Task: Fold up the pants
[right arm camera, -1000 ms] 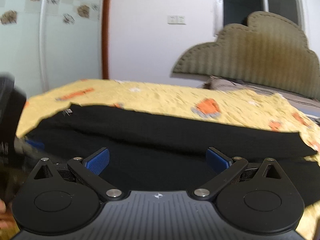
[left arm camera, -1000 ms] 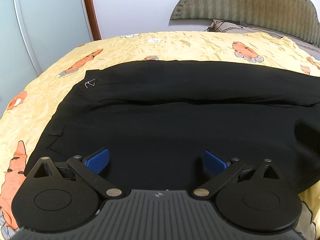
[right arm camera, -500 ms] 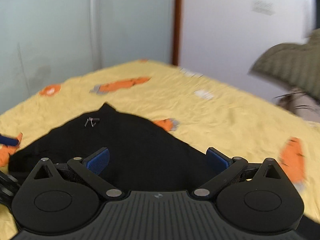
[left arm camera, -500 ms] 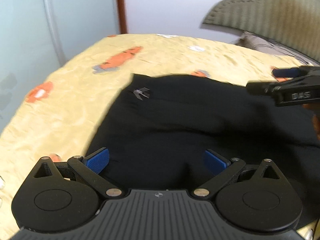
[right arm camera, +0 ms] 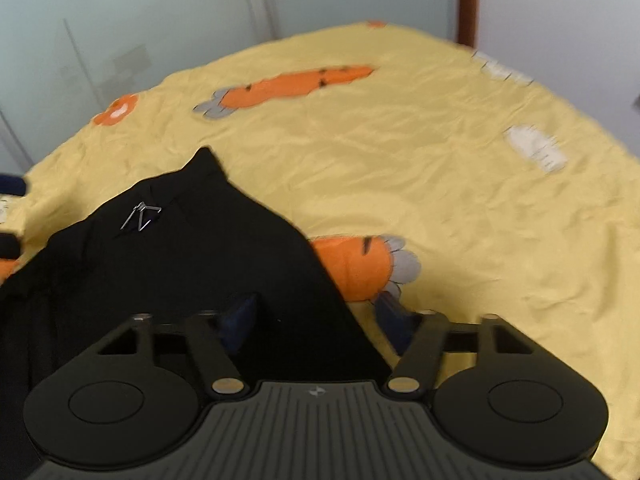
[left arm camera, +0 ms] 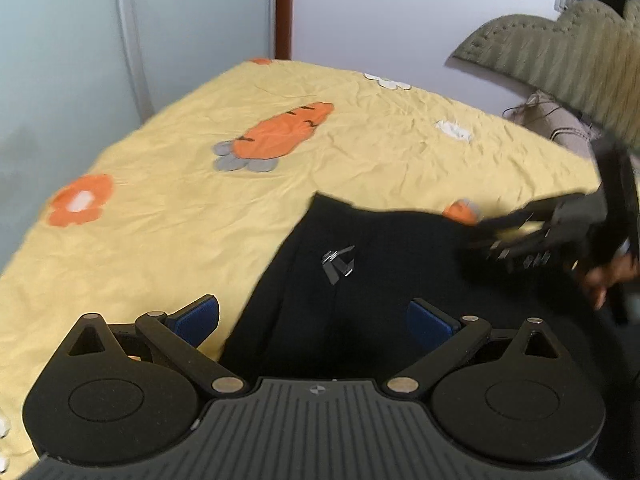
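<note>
Your left tongs point(left arm camera: 313, 320) were spread wide, its blue pads on either side of the left edge of the pants point(left arm camera: 360, 280), low above the cloth and pinching nothing. Your right tongs point(right arm camera: 316, 320) were also spread, over the right edge of the pants point(right arm camera: 180, 264), one pad above the black cloth and the other above the sheet point(right arm camera: 440, 168). The pants lay flat on the bed, with a small silver logo point(left arm camera: 338, 264) near the corner. Your right tongs point(left arm camera: 520, 236) appeared blurred in the left view.

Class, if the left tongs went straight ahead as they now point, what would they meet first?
Most likely the black pants, lying on the yellow bedsheet directly between and ahead of the open left tongs; depth is uncertain.
</note>
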`<state>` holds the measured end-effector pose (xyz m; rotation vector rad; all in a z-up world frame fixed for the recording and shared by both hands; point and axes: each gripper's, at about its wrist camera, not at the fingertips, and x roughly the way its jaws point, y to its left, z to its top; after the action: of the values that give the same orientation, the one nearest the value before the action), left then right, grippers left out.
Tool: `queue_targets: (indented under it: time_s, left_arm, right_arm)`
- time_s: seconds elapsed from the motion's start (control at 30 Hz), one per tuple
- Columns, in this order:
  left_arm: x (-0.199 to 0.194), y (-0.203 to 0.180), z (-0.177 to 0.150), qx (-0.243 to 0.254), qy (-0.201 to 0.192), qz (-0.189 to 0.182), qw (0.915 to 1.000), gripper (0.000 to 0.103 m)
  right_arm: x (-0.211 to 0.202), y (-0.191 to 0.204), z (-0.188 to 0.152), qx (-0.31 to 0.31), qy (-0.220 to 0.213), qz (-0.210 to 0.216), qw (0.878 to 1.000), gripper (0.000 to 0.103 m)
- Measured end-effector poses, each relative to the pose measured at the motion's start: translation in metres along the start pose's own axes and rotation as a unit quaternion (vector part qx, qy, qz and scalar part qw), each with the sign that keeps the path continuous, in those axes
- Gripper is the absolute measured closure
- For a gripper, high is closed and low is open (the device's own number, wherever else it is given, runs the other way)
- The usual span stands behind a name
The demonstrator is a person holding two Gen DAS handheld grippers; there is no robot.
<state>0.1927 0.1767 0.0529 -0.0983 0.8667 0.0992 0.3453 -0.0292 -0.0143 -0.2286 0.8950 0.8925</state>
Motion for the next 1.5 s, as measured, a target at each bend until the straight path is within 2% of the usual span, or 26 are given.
queue_targets:
  time_s: [0.07,0.17,0.23,0.3,0.37,0.43,0.5,0.57,0.67,0.77,0.83,0.87,0.9,0.97,1.0,1.03,1.1,1.17,1.23,1.37,1.43,1.5]
  left_arm:
    - [0.015,-0.002,0.018,-0.013,0.014,-0.015,0.9997,0.002]
    - [0.042,-0.007,0.041,-0.026,0.039,-0.029,0.9985,0.004]
    - [0.065,-0.009,0.058,-0.037,0.064,-0.044,0.9963,0.004]
    - [0.086,-0.008,0.071,-0.065,0.102,-0.072,0.9901,0.007]
    - [0.107,-0.004,0.08,-0.096,0.143,-0.115,0.9784,0.008]
    - [0.125,0.001,0.084,-0.136,0.174,-0.139,0.9654,0.008]
    - [0.139,0.003,0.087,-0.153,0.196,-0.149,0.9569,0.01]
    - [0.147,0.007,0.087,-0.175,0.207,-0.149,0.9509,0.01]
    - [0.156,0.016,0.089,-0.215,0.221,-0.163,0.9371,0.009]
    - [0.161,0.021,0.089,-0.232,0.229,-0.177,0.9286,0.011]
    - [0.16,0.023,0.088,-0.228,0.229,-0.18,0.9292,0.017]
    - [0.158,0.024,0.088,-0.225,0.227,-0.181,0.9298,0.028]
    - [0.157,0.025,0.087,-0.227,0.227,-0.19,0.9277,0.056]
    - [0.159,0.03,0.083,-0.238,0.242,-0.204,0.9181,0.084]
    - [0.159,0.033,0.081,-0.245,0.242,-0.203,0.9166,0.094]
    - [0.157,0.036,0.079,-0.25,0.236,-0.205,0.9164,0.097]
    - [0.145,0.038,0.073,-0.255,0.212,-0.203,0.9214,0.099]
    - [0.12,0.036,0.07,-0.235,0.169,-0.2,0.9362,0.099]
    - [0.088,0.029,0.065,-0.194,0.122,-0.191,0.9543,0.098]
    - [0.022,0.015,0.044,-0.097,0.042,-0.163,0.9809,0.098]
    - [-0.01,0.008,0.025,-0.045,0.007,-0.141,0.9889,0.098]
    - [-0.034,0.005,0.003,-0.014,-0.012,-0.123,0.9922,0.098]
  right_arm:
    - [0.001,-0.003,0.003,-0.007,0.005,0.021,1.0,0.079]
    - [-0.005,0.005,0.003,-0.036,0.007,0.011,0.999,0.093]
    - [-0.013,0.022,-0.001,-0.066,-0.006,-0.022,0.998,0.094]
    - [-0.02,0.046,-0.007,-0.116,-0.021,-0.066,0.991,0.095]
    - [-0.026,0.077,-0.018,-0.178,-0.039,-0.119,0.976,0.095]
    - [-0.032,0.098,-0.028,-0.213,-0.053,-0.145,0.965,0.095]
    - [-0.037,0.119,-0.039,-0.255,-0.068,-0.175,0.949,0.095]
    - [-0.039,0.133,-0.048,-0.287,-0.077,-0.198,0.934,0.095]
    - [-0.042,0.15,-0.062,-0.329,-0.086,-0.217,0.915,0.095]
    - [-0.044,0.159,-0.069,-0.345,-0.096,-0.232,0.904,0.095]
    - [-0.045,0.162,-0.072,-0.349,-0.104,-0.244,0.899,0.095]
    - [-0.045,0.163,-0.072,-0.349,-0.107,-0.248,0.897,0.095]
    - [-0.044,0.164,-0.072,-0.347,-0.109,-0.251,0.897,0.095]
    - [-0.042,0.167,-0.075,-0.35,-0.106,-0.261,0.893,0.095]
    - [-0.04,0.168,-0.076,-0.352,-0.105,-0.265,0.891,0.095]
    - [-0.039,0.168,-0.076,-0.352,-0.105,-0.268,0.891,0.095]
    - [-0.039,0.171,-0.076,-0.347,-0.104,-0.27,0.892,0.095]
    - [-0.044,0.174,-0.077,-0.337,-0.109,-0.271,0.895,0.095]
    - [-0.05,0.181,-0.078,-0.33,-0.115,-0.27,0.897,0.095]
    - [-0.07,0.205,-0.086,-0.323,-0.128,-0.257,0.902,0.095]
    - [-0.082,0.219,-0.094,-0.319,-0.135,-0.243,0.906,0.095]
    - [-0.091,0.237,-0.104,-0.319,-0.139,-0.231,0.909,0.095]
